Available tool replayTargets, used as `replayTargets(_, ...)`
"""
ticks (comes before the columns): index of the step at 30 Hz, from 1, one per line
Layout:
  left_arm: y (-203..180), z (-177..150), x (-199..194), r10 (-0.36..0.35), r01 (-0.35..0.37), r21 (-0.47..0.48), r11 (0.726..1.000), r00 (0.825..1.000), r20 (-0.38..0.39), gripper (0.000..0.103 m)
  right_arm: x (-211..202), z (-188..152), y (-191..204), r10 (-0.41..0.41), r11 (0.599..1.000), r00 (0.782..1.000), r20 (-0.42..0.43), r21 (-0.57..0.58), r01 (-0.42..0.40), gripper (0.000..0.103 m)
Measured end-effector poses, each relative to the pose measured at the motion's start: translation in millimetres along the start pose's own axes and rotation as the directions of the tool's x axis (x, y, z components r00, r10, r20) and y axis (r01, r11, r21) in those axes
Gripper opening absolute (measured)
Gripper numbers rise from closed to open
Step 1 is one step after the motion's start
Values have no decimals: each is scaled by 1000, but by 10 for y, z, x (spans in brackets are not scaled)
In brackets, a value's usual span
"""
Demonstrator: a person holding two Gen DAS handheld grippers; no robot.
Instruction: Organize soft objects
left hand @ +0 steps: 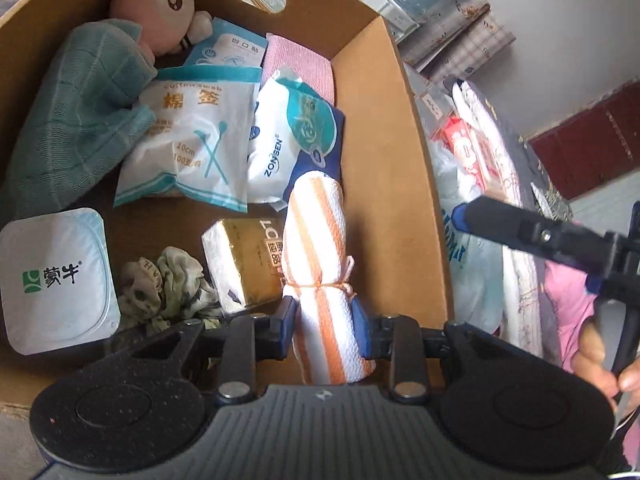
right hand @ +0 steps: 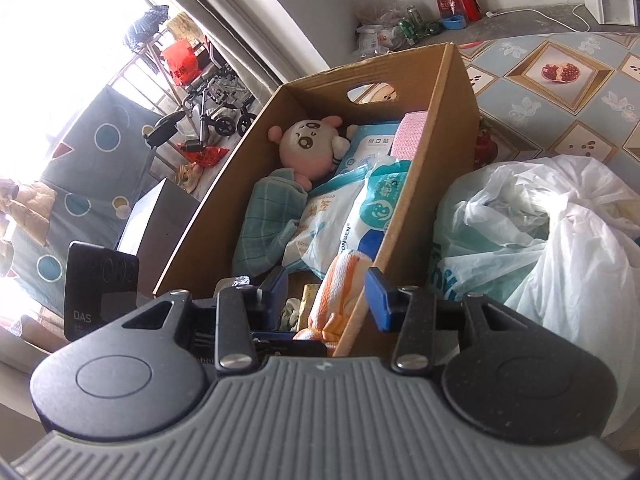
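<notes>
The left gripper [left hand: 325,314] is clamping a rolled orange-and-white striped towel [left hand: 320,248] between its blue fingers [left hand: 289,312], just inside a cardboard box [left hand: 394,184]. The roll, tied with a thin string, is stretching forward from the fingers along the box's right wall. Left of the fingers a gold tissue pack [left hand: 244,264], a crumpled patterned cloth [left hand: 168,284] and a white sealed tub [left hand: 56,276] are lying on the box floor. Beyond the fingertips, a cotton swab bag [left hand: 192,140], a wet-wipe pack [left hand: 288,136], a folded teal cloth [left hand: 80,112] and a pink plush toy [left hand: 160,4] are filling the far end.

The right gripper [right hand: 327,284] is hovering over the near edge of the box [right hand: 452,120], its fingers [right hand: 378,292] parted and gripping nothing, with the towel [right hand: 340,284] showing below the gap. To the right of those fingers, a white plastic bag [right hand: 560,220] is sitting beside the box.
</notes>
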State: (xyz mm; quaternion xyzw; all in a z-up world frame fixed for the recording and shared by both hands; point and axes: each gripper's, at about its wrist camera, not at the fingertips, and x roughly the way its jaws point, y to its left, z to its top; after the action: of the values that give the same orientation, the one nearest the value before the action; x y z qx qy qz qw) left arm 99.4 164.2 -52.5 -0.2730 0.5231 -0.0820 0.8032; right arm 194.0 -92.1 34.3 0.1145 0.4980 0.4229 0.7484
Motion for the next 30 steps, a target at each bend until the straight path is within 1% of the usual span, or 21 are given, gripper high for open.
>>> replayTargets(2, -77, -20, 57, 6, -5, 52, 999, 1000, -20, 31, -38, -2, -58, -6, 1000, 1000, 7, 11, 6, 43)
replayTargets(5, -204, -21, 78, 35, -31, 132, 991, 999, -29, 31, -59, -14, -130, -9, 1000, 1000, 10, 27, 9, 43)
replayTargets(7, -242, -1, 101, 41, -33, 161, 986, 998, -47, 31, -61, -33, -156, -6, 999, 1000, 8, 35, 5, 43)
replayTargets(10, -283, -2, 87, 40, -30, 186, 982, 998, -48, 38, -68, -75, -179, 1, 999, 1000, 9, 47, -2, 44)
replayTargets(11, -299, -9, 74, 32, -24, 193, 981, 999, -41, 45, -75, -87, -194, 4, 999, 1000, 11, 51, -5, 44)
replayTargets(12, -311, -17, 56, 23, -16, 198, 980, 999, -33, 48, -92, -112, -202, 5, 998, 1000, 17, 56, -6, 45)
replayTargets(14, -331, -33, 15, 20, -17, 198, 980, 1000, -10, 51, -129, -161, -227, 1, 998, 999, 36, 63, -4, 47)
replayTargets(18, -328, -52, -79, -13, 6, 172, 985, 999, 43, 52, -259, -304, -260, -33, 997, 995, 96, 70, 26, 51)
replayTargets(19, -316, -43, -89, -18, 10, 155, 988, 999, 50, 54, -294, -340, -268, -39, 997, 993, 110, 74, 30, 51)
replayTargets(21, -288, -18, -114, -21, 13, 110, 994, 997, 72, 54, -380, -414, -278, -54, 996, 989, 141, 82, 43, 51)
replayTargets(23, -283, -20, -186, -17, 7, 81, 997, 993, 120, 54, -490, -490, -272, -74, 995, 981, 180, 87, 59, 53)
replayTargets(25, -297, -43, -278, -13, 4, 59, 998, 987, 161, 54, -597, -570, -250, -105, 993, 970, 221, 83, 88, 58)
replayTargets(27, -347, -104, -403, -3, -9, 57, 998, 976, 216, 55, -702, -655, -208, -148, 988, 953, 264, 75, 133, 63)
replayTargets(28, -382, -147, -471, 9, -23, 56, 998, 970, 244, 58, -752, -708, -177, -173, 985, 943, 284, 65, 161, 66)
replayTargets(29, -421, -197, -543, 25, -42, 58, 997, 962, 273, 63, -790, -754, -149, -194, 981, 935, 298, 56, 186, 68)
replayTargets(30, -470, -251, -616, 44, -65, 62, 996, 952, 302, 66, -823, -800, -102, -216, 976, 925, 313, 42, 213, 74)
